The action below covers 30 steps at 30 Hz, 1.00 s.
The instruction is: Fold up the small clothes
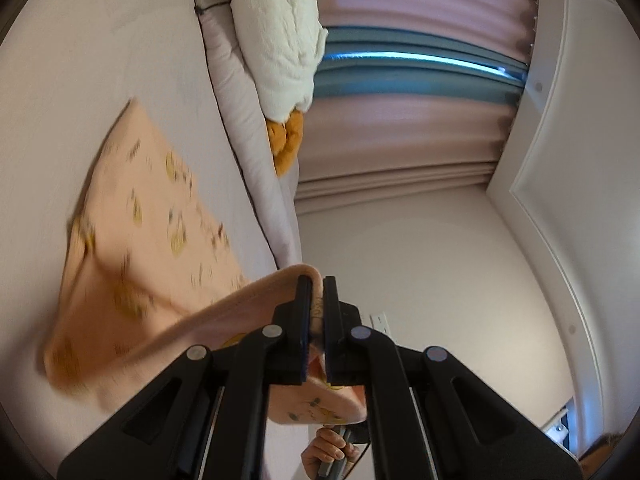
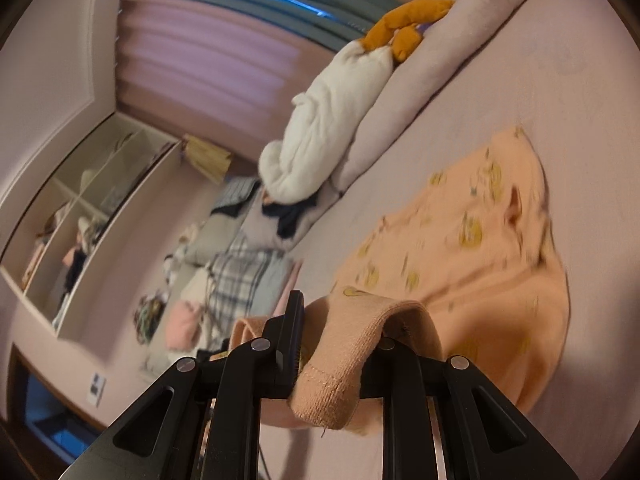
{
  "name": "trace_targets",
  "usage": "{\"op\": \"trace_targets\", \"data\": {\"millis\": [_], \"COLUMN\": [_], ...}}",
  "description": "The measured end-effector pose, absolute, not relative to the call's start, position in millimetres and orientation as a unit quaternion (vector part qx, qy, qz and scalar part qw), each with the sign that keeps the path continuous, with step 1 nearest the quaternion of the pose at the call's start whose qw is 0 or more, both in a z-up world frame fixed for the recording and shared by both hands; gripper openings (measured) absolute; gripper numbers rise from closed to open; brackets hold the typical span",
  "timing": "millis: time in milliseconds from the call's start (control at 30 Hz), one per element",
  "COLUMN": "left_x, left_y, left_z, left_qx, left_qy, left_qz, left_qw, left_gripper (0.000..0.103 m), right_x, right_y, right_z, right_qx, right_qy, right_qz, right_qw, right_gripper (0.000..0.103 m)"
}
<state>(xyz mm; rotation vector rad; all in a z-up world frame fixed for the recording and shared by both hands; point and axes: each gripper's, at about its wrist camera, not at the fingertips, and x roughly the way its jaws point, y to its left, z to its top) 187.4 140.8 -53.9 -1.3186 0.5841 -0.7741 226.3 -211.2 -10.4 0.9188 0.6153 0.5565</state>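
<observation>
A small peach garment with yellow prints (image 1: pixel 152 240) hangs between both grippers above the pale pink bed (image 1: pixel 100 60). My left gripper (image 1: pixel 317 286) is shut on one edge of it; the cloth drapes away to the left and down below the fingers. In the right wrist view the same garment (image 2: pixel 460 248) spreads out to the right, blurred by motion. My right gripper (image 2: pixel 340 312) is shut on its ribbed hem, which folds over and hides the right finger.
A white plush toy with orange feet (image 1: pixel 280 40) lies on the long bolster at the bed's edge (image 1: pixel 236 112). Pink and teal curtains hang behind. The right wrist view shows a pile of folded clothes (image 2: pixel 240 276) and a white shelf unit (image 2: pixel 80 220).
</observation>
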Motion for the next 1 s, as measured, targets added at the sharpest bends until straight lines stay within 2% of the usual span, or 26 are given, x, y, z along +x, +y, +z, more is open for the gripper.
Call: {"op": "trace_targets", "data": {"millis": [333, 433, 600, 633, 767, 900, 1000], "left_x": [264.3, 289.2, 314.9, 314.4, 309.3, 292.6, 276.3], "left_y": [150.5, 151.5, 154.2, 154.8, 171.2, 194.5, 191.8], "left_z": [-81.7, -96.5, -118.7, -120.3, -111.9, -99.2, -85.9], "left_qx": [-0.586, -0.592, -0.578, -0.574, -0.552, -0.532, -0.483], "left_qy": [0.305, 0.335, 0.394, 0.397, 0.394, 0.390, 0.401], "left_qz": [-0.258, -0.224, -0.147, -0.142, -0.103, -0.081, -0.092], "left_qw": [0.705, 0.698, 0.699, 0.702, 0.727, 0.747, 0.773], "left_gripper": [0.004, 0.003, 0.005, 0.007, 0.033, 0.034, 0.034], "right_x": [317.6, 340.0, 363.3, 366.2, 367.1, 353.1, 335.4], "right_y": [-231.3, -236.4, -260.0, -265.8, -281.9, -285.8, -273.6], "right_z": [-34.6, -46.0, -72.6, -73.7, -67.5, -54.7, -38.0], "right_qx": [0.462, 0.463, 0.523, 0.526, 0.518, 0.471, 0.397], "right_qy": [0.330, 0.357, 0.398, 0.397, 0.375, 0.378, 0.389], "right_qz": [0.173, 0.137, 0.083, 0.073, 0.057, 0.069, 0.097], "right_qw": [0.805, 0.800, 0.749, 0.749, 0.767, 0.794, 0.826], "right_gripper": [0.022, 0.022, 0.022, 0.022, 0.022, 0.022, 0.022]}}
